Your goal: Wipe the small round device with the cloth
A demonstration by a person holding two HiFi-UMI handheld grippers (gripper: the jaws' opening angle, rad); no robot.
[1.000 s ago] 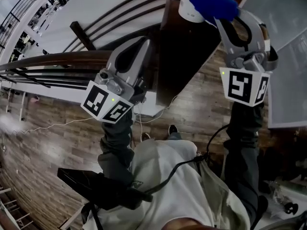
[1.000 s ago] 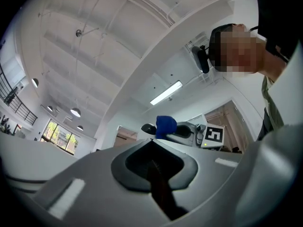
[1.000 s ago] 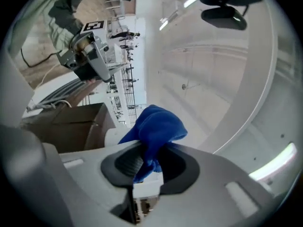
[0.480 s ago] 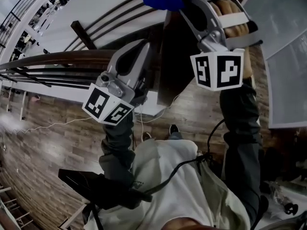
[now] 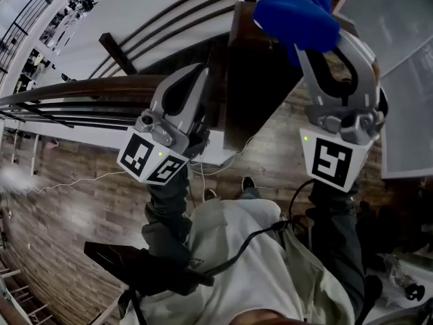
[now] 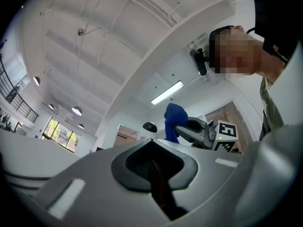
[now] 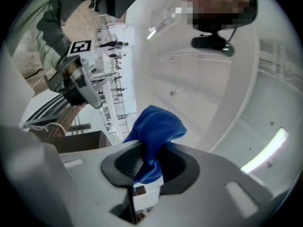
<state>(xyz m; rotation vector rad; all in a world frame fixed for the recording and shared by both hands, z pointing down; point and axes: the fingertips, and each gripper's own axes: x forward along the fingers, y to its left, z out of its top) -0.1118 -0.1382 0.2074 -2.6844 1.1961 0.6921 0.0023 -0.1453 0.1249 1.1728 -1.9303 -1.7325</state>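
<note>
My right gripper (image 5: 306,40) is shut on a bunched blue cloth (image 5: 296,13) and holds it up over the far end of a dark brown stand (image 5: 247,73). In the right gripper view the cloth (image 7: 154,126) bulges out from between the jaws. The small round device (image 6: 150,126) shows in the left gripper view as a black dome on a white body, just left of the cloth (image 6: 174,119). In the head view the cloth covers nearly all of the device. My left gripper (image 5: 196,76) is shut on nothing, left of the stand.
A dark wooden railing (image 5: 81,87) runs along the left, with a drop to a lower floor beyond it. A white cable (image 5: 223,158) trails over the wood floor. Pale panels (image 5: 406,80) stand at the right. A person's torso fills the lower middle.
My right gripper swung up and left with the cloth, then came back right. The device's white body, visible one second ago, is now behind the cloth. The left gripper hardly moved.
</note>
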